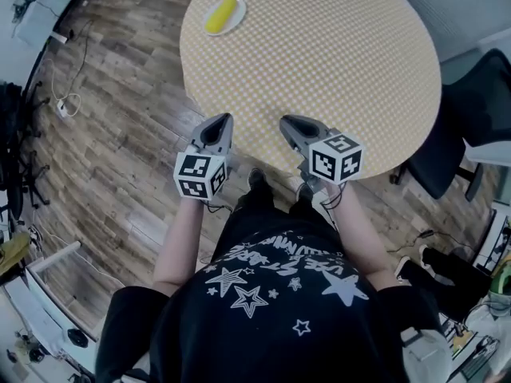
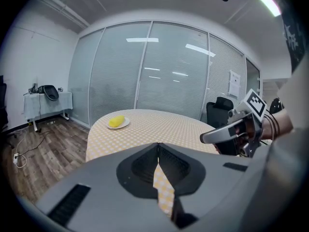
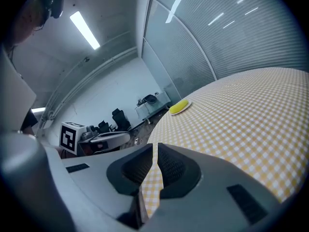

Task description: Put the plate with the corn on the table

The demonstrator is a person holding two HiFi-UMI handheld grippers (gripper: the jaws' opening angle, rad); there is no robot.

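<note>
A white plate with a yellow corn cob (image 1: 223, 15) rests on the round table (image 1: 343, 62), which wears a yellow checked cloth, near its far left rim. The same plate (image 2: 118, 123) shows far off in the left gripper view, and the plate (image 3: 179, 107) again in the right gripper view. My left gripper (image 1: 223, 120) hangs over the table's near edge, jaws shut and holding nothing. My right gripper (image 1: 287, 123) is beside it, also shut and empty. Both stand well short of the plate. From the left camera the left gripper (image 2: 158, 146) points toward the table, and the right gripper (image 2: 207, 138) shows at the side.
A dark office chair (image 1: 471, 126) stands at the table's right side. Cables and a power strip (image 1: 64, 102) lie on the wood floor at left. A small desk (image 2: 46, 100) sits by the glass partition behind the table.
</note>
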